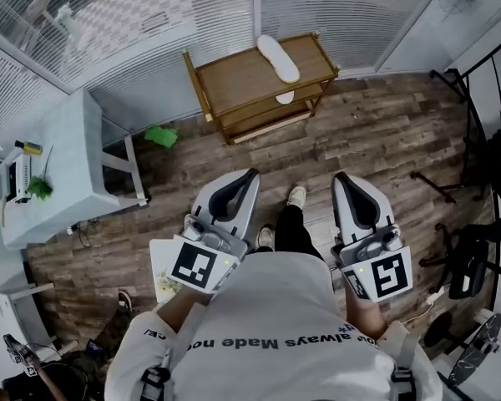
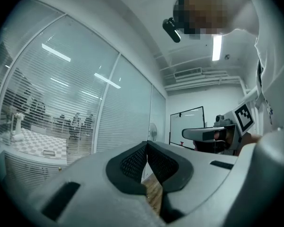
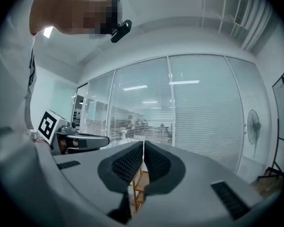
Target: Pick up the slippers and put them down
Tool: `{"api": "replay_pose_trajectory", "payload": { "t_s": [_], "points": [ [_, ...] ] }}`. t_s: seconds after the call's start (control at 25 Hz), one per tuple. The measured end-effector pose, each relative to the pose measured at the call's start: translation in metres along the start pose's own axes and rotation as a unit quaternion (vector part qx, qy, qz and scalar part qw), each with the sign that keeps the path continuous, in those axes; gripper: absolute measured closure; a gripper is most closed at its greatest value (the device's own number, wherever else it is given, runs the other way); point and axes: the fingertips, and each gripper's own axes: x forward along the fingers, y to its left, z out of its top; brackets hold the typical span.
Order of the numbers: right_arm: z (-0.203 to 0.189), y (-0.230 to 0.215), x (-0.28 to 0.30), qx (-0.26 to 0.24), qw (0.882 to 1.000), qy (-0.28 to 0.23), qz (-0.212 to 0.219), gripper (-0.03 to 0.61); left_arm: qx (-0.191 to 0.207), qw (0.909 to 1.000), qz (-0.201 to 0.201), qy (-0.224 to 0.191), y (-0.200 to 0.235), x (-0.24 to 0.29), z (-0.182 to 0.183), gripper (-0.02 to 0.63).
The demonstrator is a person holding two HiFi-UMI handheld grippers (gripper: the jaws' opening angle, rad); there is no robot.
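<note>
A white slipper (image 1: 278,57) lies on the top shelf of a low wooden rack (image 1: 234,78) against the glass wall, and a second white one (image 1: 285,98) peeks out on the shelf below. My left gripper (image 1: 249,175) is held level near my body, jaws shut and empty. My right gripper (image 1: 342,178) is level beside it, also shut and empty. Both are well short of the rack. In the left gripper view the shut pads (image 2: 146,145) meet tip to tip. In the right gripper view the pads (image 3: 143,144) touch, with the rack's frame (image 3: 138,186) showing below them.
A light table (image 1: 54,170) with small items stands at the left, and a green object (image 1: 161,136) lies on the wooden floor by it. Chairs and stands (image 1: 476,257) crowd the right side. Glass walls with blinds close off the far side. My feet (image 1: 296,195) are between the grippers.
</note>
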Motion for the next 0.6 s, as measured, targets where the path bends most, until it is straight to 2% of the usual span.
{"api": "replay_pose_trajectory", "payload": {
  "t_s": [0.28,0.6],
  "points": [
    [0.000,-0.053,0.033,0.003,1.000,-0.009,0.003,0.564,0.006,1.0000,0.003,0.003,0.017,0.058,0.002,0.601],
    [0.002,-0.141,0.067,0.010,1.000,-0.009,0.006,0.563,0.015,0.9999,0.004,0.006,0.029,0.151,0.009,0.601]
  ]
}}
